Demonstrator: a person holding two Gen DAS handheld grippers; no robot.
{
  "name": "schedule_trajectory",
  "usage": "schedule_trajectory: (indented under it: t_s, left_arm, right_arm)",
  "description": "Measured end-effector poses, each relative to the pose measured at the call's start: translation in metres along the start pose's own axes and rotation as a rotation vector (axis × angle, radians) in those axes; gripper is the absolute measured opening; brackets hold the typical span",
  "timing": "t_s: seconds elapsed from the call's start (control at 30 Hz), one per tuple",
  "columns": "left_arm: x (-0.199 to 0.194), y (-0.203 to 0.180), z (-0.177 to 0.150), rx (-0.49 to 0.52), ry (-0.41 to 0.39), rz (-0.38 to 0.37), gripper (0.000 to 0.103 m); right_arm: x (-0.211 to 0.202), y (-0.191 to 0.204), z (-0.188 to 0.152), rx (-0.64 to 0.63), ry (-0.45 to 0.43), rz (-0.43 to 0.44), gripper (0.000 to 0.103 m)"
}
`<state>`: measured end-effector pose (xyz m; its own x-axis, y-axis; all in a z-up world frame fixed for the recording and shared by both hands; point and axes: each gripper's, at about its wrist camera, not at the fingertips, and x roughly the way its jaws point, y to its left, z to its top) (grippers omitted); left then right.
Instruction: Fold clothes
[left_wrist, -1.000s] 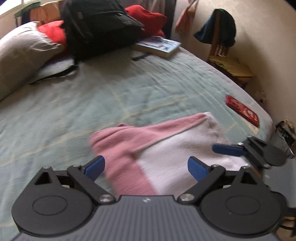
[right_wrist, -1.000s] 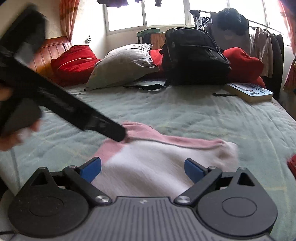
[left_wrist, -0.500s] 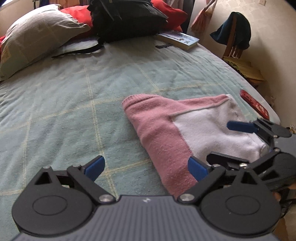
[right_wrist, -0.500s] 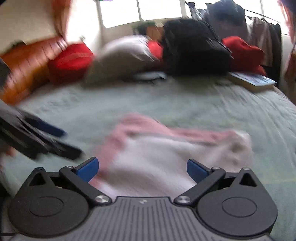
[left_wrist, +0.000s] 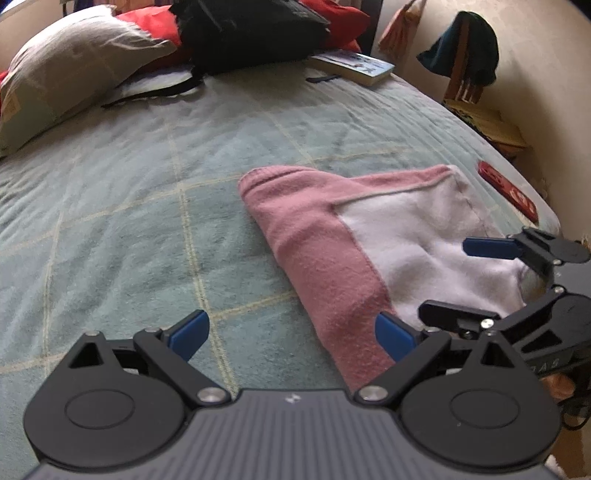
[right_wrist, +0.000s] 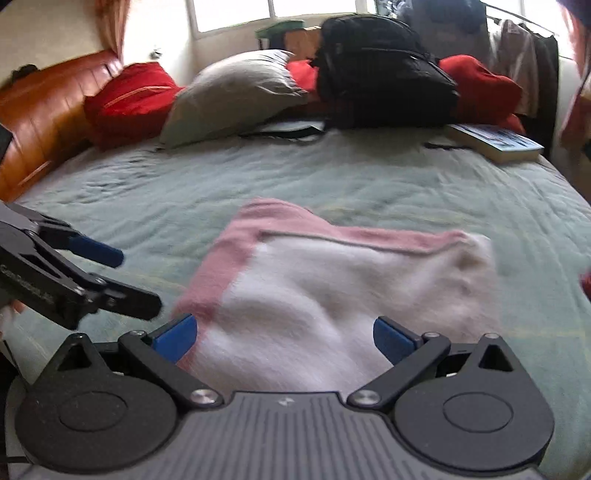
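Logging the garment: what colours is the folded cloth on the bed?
The folded fleecy cloth is pink with a white panel; the left wrist view is sharpest.

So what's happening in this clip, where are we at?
A person is folding clothes on a bed with a handheld tool in each hand. A pink and white garment lies folded into a compact shape on the green quilt. Both the left tool and the right tool are open and hold nothing; they sit at the garment's near edge. A backpack, pillows and a book lie beyond.

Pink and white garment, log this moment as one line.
pink and white garment: folded, flat on bed | left gripper: open, empty | right gripper: open, empty
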<state>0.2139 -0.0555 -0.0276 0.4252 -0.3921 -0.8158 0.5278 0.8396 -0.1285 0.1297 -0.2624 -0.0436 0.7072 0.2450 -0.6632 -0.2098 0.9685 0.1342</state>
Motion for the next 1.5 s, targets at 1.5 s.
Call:
schedule_trajectory:
  t_s: [1.5]
  left_arm:
    - [-0.043, -0.034, -0.023, 0.034, -0.083, -0.036, 0.096]
  right_arm:
    - [-0.063, -0.02, -0.03, 0.096, -0.114, 0.037, 0.103]
